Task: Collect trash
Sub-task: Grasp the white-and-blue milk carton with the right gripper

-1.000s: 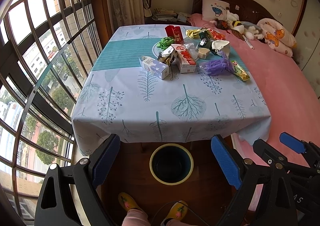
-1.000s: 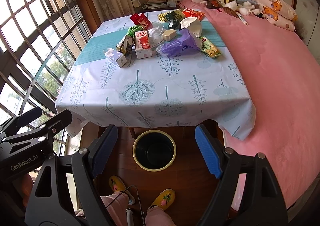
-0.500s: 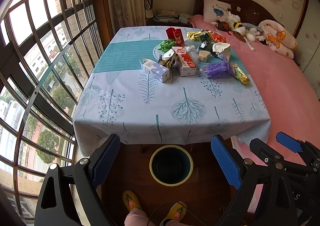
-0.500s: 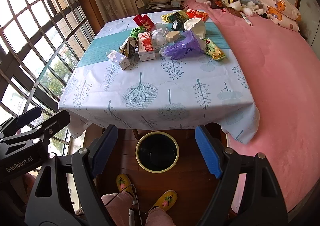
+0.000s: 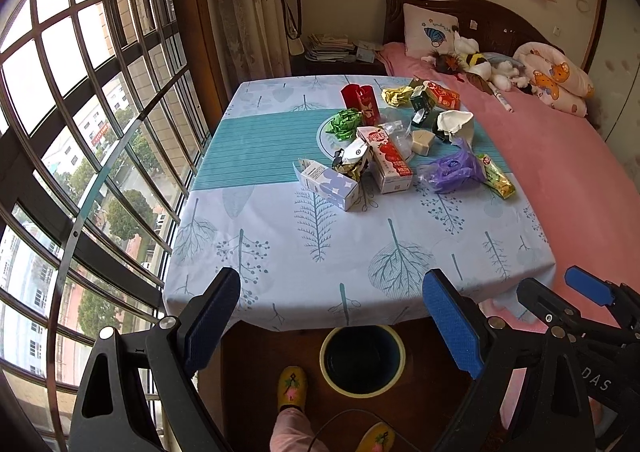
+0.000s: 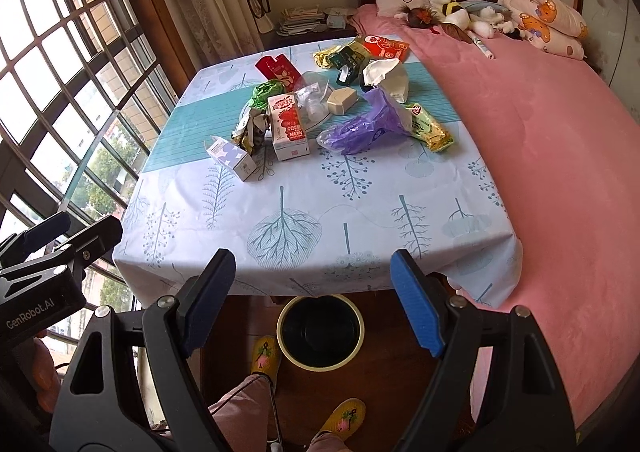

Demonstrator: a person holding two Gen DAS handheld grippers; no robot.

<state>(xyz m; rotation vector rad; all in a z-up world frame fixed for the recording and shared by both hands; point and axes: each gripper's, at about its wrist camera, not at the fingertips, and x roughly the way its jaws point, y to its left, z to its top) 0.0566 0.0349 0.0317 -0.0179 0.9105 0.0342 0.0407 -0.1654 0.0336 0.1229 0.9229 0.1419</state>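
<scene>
We observe a pink bed (image 6: 560, 156) along the right side of a surface (image 5: 360, 252) covered with a tree-print cloth. A barred window (image 5: 80, 132) runs along its left side. On the floor at the near edge of the surface stands a round, yellow-rimmed trash bin (image 6: 321, 362), empty as far as we can see, with a yellow slipper (image 5: 292, 388) beside it.

The trash lies in a loose cluster on the far half of the surface, on and around the teal band. From larger to smaller items we note: a crumpled purple plastic bag (image 6: 360, 128), a red-and-white strawberry milk carton (image 6: 288, 126) lying flat, a white-and-lilac carton (image 5: 326, 182) on its side nearest us, a crumpled white paper (image 6: 386, 78), a red packet (image 5: 362, 102), a green-yellow snack wrapper (image 5: 496, 176) to the right of the purple bag, a green crumpled wrapper (image 5: 342, 124) and a beige block (image 6: 341, 100).

The left gripper (image 5: 332, 322) and the right gripper (image 6: 314, 298) hang side by side above the bin, short of the trash. The fingers of both are spread wide and hold nothing.
</scene>
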